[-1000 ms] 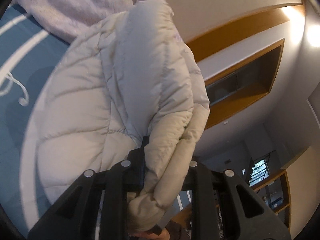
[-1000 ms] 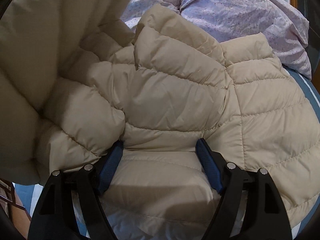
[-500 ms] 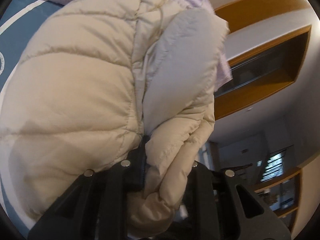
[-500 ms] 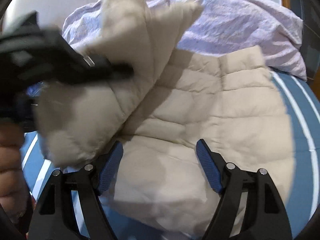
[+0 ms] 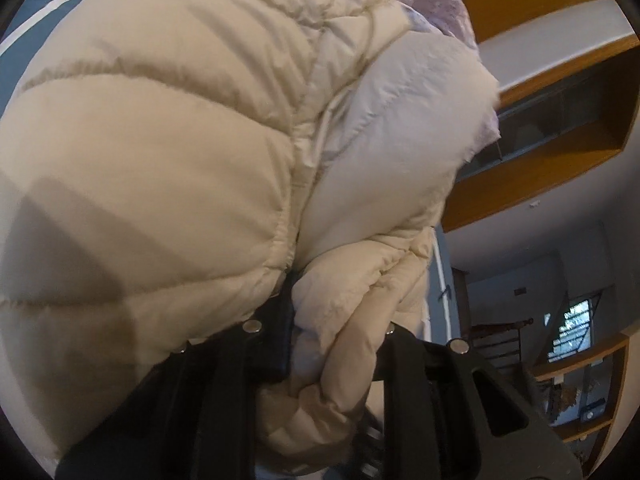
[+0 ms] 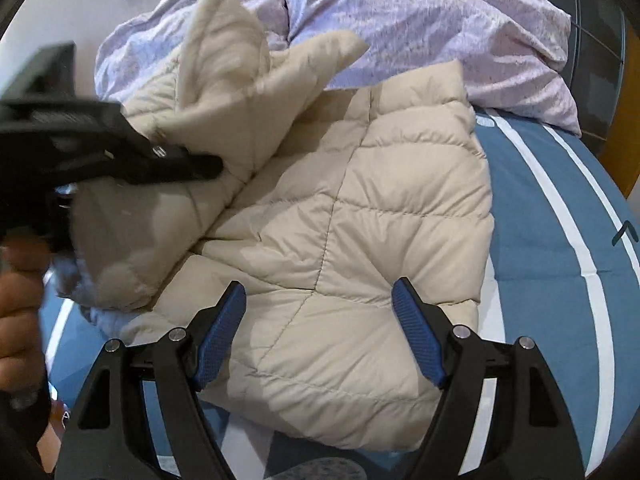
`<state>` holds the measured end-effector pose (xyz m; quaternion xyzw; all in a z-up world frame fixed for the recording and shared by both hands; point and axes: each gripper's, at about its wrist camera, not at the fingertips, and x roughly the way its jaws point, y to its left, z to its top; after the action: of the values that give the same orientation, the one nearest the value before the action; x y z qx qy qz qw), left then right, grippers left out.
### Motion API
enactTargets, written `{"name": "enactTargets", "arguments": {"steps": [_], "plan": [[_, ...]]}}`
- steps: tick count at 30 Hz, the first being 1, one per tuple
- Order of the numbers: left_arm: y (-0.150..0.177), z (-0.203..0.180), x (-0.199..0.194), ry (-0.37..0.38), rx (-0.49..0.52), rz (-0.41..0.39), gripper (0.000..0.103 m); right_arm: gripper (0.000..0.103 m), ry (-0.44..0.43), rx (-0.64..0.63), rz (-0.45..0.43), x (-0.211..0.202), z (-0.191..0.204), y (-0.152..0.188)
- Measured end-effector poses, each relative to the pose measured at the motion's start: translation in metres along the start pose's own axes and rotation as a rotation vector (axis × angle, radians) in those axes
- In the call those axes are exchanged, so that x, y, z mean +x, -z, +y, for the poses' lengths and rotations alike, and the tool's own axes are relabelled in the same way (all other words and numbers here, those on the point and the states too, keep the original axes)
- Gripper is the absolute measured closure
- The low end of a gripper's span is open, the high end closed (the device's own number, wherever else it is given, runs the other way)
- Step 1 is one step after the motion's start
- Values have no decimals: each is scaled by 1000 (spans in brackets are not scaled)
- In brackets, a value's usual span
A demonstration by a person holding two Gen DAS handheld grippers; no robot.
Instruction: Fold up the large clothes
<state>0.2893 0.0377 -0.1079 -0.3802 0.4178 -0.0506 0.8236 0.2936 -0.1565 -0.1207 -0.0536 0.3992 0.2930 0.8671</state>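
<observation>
Here we see a cream quilted puffer jacket (image 6: 360,216) lying on a blue bedspread (image 6: 536,216) with white stripes, its body spread flat and stitched into puffy panels. One part of it is lifted off the rest and bunched into a crumpled fold at the left of the right wrist view. Our left gripper (image 6: 192,164) is clamped on that raised fold, its black jaws closed on the fabric, with the hand (image 6: 20,308) holding it visible at the frame edge. Our right gripper (image 6: 320,336) hovers over the near edge of the jacket with its blue-padded jaws spread wide and nothing between them.

The left wrist view adds the close grip: fabric squeezed between the left gripper's (image 5: 336,320) fingers, a paler lining (image 5: 400,140) showing on the fold's inner face, and wooden shelving (image 5: 540,168) on the wall beyond. Only the right wrist view shows the rumpled lilac duvet (image 6: 420,20) behind the jacket, touching its far edge.
</observation>
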Motion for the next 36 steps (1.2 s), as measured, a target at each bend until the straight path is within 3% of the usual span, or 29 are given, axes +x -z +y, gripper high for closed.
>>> {"name": "enactTargets", "arguments": {"steps": [5,8,11,15,17,21,24,26,29,33,36], "plan": [[6,-28,4,76,55,48,82,26,-16,32,-3,0,-7,2],[9,-35,11,76,71,85,81,26,-22,52,-1,-2,-11,5],[2,-36,10,91,48,96,70,26,-22,55,2,-4,-12,5],[-1,-42,-10,123,47,81,43,26,-17,60,6,-4,-12,5],[-3,-47,-30,112,75,37,40,25,-11,63,7,-5,-11,5],[2,-47,-71,23,146,-52,37,25,3,72,9,-6,-15,4],[5,-34,-92,-96,188,-122,36,25,9,85,9,-9,-16,4],[3,-20,-104,-215,215,-186,35,25,11,92,8,-12,-16,5],[1,-2,-102,-340,228,-228,34,25,17,94,6,-13,-16,6],[5,18,-81,-350,197,-177,34,25,23,86,4,-12,-15,7],[20,14,-66,-362,252,-167,32,25,25,83,5,-11,-16,8]]}}
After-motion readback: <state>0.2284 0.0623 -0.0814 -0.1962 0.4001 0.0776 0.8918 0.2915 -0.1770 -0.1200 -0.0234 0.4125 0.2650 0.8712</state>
